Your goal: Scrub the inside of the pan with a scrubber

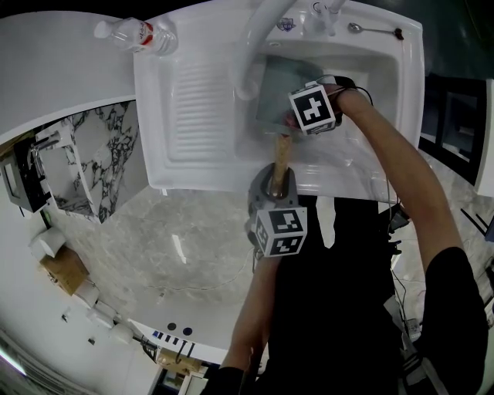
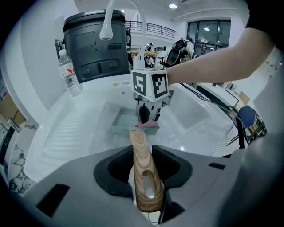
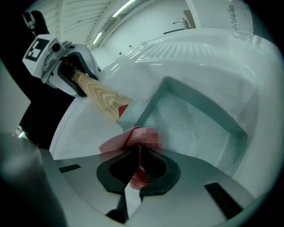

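Right gripper view: right tongs (image 3: pixel 137 165) pinch the pink scrubber (image 3: pixel 126 138) at the rim of the pan (image 3: pixel 199 128), left tongs (image 2: pixel 143 168) clamp its wooden handle (image 3: pixel 103 101); scrubbing seems under way, unfinished.

This was a large open indoor hall, more a lab or showroom than a home. A white sink unit (image 1: pixel 151 116) with a ribbed drainboard (image 1: pixel 202 104) and a gooseneck tap (image 1: pixel 258 38) stood on a grey stone-look floor (image 1: pixel 177 239). Far behind it were an upper-level railing (image 2: pixel 151 27), tall dark-framed windows (image 2: pixel 208 32), round ceiling lights (image 2: pixel 173 6) and, to the right, a blue chair (image 2: pixel 246 116).
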Action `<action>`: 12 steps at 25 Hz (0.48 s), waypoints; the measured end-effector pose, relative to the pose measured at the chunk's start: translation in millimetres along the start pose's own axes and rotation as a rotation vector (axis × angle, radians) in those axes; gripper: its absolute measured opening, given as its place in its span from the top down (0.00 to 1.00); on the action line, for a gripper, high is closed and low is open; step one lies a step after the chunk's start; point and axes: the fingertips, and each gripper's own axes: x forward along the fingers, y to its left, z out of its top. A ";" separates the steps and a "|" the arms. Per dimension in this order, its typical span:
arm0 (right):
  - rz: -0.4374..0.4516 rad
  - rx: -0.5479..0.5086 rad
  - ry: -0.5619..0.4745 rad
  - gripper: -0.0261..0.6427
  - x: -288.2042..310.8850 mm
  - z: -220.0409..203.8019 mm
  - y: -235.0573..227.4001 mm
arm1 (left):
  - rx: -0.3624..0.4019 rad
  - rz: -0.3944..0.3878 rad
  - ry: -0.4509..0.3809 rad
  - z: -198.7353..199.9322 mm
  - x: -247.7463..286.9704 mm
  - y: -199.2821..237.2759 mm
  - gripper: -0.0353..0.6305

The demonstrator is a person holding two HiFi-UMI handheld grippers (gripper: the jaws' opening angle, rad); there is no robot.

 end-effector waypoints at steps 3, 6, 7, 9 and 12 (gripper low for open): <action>-0.003 -0.028 0.053 0.91 1.8 -9.0 3.2 | 0.000 -0.001 0.003 0.0 0.0 0.2 0.72; -0.033 -0.019 0.086 0.91 1.7 -19.4 -0.1 | 0.002 0.004 0.002 -1.0 0.3 -0.3 0.72; -0.050 -0.009 0.091 0.91 1.3 -22.4 -3.2 | 0.003 0.006 0.002 -1.3 0.5 -0.6 0.72; -0.098 0.006 0.115 0.91 0.3 -29.4 -13.2 | 0.004 0.006 0.002 -1.2 0.8 -0.6 0.72; -0.193 0.028 0.169 0.91 -2.1 -43.7 -34.6 | 0.003 0.006 0.002 -1.1 1.4 -0.1 0.72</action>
